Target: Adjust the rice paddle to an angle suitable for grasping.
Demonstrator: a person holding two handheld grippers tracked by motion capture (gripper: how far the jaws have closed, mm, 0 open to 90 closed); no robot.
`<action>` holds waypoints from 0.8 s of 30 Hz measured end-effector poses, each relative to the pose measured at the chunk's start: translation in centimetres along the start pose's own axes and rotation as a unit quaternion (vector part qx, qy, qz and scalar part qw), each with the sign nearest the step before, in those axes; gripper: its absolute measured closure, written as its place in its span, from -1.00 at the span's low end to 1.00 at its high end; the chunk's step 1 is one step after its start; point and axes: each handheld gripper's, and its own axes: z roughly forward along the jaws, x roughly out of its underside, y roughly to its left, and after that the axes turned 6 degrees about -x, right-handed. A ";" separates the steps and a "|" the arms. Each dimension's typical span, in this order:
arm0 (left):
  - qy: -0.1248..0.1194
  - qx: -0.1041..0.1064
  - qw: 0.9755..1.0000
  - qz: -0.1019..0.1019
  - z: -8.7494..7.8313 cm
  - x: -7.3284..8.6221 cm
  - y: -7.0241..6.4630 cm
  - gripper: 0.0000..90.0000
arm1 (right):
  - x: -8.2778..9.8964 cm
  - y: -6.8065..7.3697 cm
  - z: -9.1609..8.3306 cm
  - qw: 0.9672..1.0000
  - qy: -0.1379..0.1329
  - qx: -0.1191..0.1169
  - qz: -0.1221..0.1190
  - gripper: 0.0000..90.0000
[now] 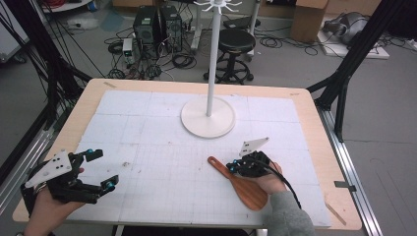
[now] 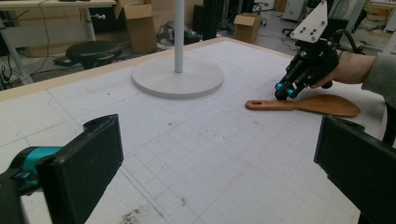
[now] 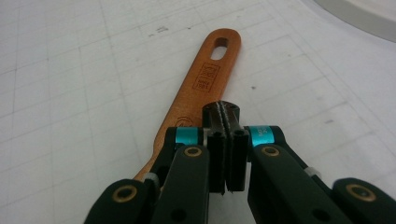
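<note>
Wooden spatula [image 1: 241, 182] lies flat on the white gridded surface [image 1: 162, 147], on my side of the white stand's round base [image 1: 207, 118] and a little to its right, handle end with its slot nearest the base and blade toward me. My right gripper [image 1: 235, 165] sits over the handle, between blade and slot, jaws pressed together with nothing between them, their tips over the handle's right edge, though I cannot tell if they touch it. My left gripper [image 1: 101, 169] hovers well off to the left of the base near the surface's front corner, jaws spread wide and empty.
</note>
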 end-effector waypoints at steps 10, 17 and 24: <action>0.001 -0.004 1.000 -0.004 0.0 0.2 0.2 -0.96 | -0.8 0.8 0.8 1.000 0.008 -0.013 -0.010 1.00; 0.002 -0.004 1.000 -0.005 0.0 0.3 0.3 -0.96 | -1.8 1.8 1.7 0.999 0.021 -0.020 -0.030 1.00; 0.004 -0.005 1.000 -0.005 0.0 0.3 0.3 -0.96 | -2.3 2.5 2.4 0.998 0.027 -0.031 -0.042 0.99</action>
